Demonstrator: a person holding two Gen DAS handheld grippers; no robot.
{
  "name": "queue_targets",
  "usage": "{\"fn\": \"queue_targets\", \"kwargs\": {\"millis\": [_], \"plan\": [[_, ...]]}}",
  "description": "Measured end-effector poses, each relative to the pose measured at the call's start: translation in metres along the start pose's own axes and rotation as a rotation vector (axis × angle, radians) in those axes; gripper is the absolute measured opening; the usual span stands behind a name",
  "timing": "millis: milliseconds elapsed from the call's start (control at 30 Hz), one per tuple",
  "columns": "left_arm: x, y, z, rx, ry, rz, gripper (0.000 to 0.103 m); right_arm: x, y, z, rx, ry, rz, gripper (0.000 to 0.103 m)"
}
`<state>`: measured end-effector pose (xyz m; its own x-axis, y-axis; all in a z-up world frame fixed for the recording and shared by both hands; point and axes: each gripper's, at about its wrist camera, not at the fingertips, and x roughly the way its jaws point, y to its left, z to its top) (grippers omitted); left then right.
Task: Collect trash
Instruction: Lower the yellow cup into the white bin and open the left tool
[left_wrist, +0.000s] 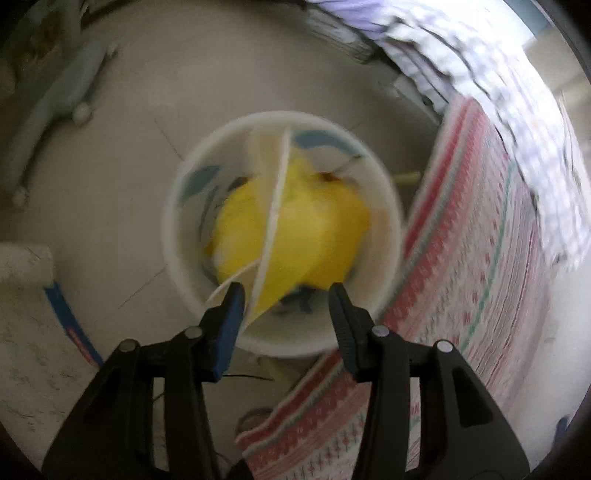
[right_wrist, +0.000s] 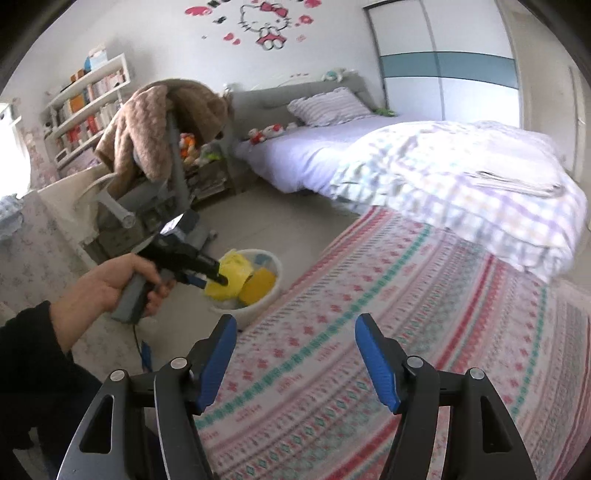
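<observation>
A white waste bin (left_wrist: 173, 229) stands on the floor at the rug's edge, and in the right wrist view it (right_wrist: 258, 306) has yellow-orange trash inside. My left gripper (left_wrist: 288, 295) points down into it, with a crumpled yellow bag (left_wrist: 317, 229) between its fingers and a thin white edge across the bag. From the right wrist view, the left gripper (right_wrist: 221, 277) grips that yellow bag (right_wrist: 231, 267) just over the bin's near rim. My right gripper (right_wrist: 295, 320) stands open and empty above the patterned rug (right_wrist: 369, 295).
The rug (left_wrist: 461, 258) runs beside the bin to a bed with a checked quilt (right_wrist: 443, 166). A chair draped with a brown blanket (right_wrist: 159, 122) stands behind the bin. A person's hand (right_wrist: 110, 284) holds the left gripper. A blue cable (left_wrist: 70, 321) lies by white furniture.
</observation>
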<state>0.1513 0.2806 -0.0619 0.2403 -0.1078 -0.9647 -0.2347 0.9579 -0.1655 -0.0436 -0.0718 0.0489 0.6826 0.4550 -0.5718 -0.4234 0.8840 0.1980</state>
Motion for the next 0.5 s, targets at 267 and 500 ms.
{"fn": "queue_targets", "kwargs": {"millis": [267, 500], "plan": [[-0.034, 0.013, -0.024, -0.093, -0.08, 0.06, 0.053, -0.01, -0.014, -0.015, 0.088, -0.009, 0.047, 0.069], [-0.133, -0.012, -0.113, -0.097, -0.384, 0.072, 0.084, -0.023, 0.004, -0.026, 0.111, -0.023, 0.142, 0.07]]}}
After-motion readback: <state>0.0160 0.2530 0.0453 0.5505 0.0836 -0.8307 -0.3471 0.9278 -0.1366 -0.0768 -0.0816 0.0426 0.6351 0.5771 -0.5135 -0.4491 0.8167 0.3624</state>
